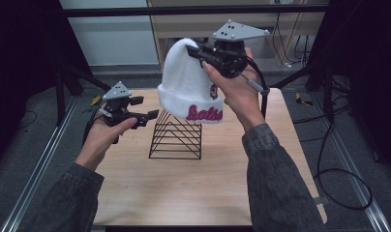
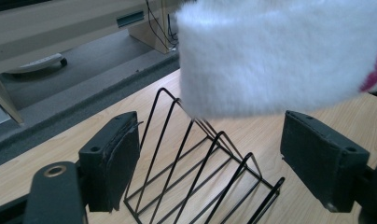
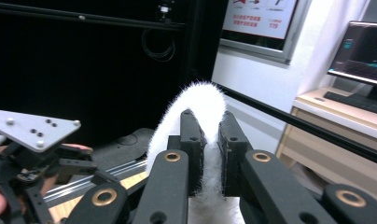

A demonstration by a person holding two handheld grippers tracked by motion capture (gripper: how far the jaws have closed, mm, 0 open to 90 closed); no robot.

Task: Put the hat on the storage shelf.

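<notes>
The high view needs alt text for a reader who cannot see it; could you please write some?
The right gripper holds a white knit hat by its crown above a black wire rack on a wooden table. The left gripper, jaws apart, points toward the rack.

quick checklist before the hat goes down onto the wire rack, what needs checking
1. Grip on the white beanie: ok. The right gripper is shut on its crown; the fabric shows pinched between the pads in the right gripper view.
2. Beanie clear of the black wire rack: ok, its cuff hangs above the rack's peak in the left gripper view.
3. Cuff lined up over the rack: cannot tell; in the high view it hangs above the rack but seems offset toward the right.
4. Left gripper free to help: ok, jaws open with nothing between them, beside the rack.
5. Rack upright on the table: ok.
6. Cuff opening spread enough to slip over: cannot tell.
</notes>
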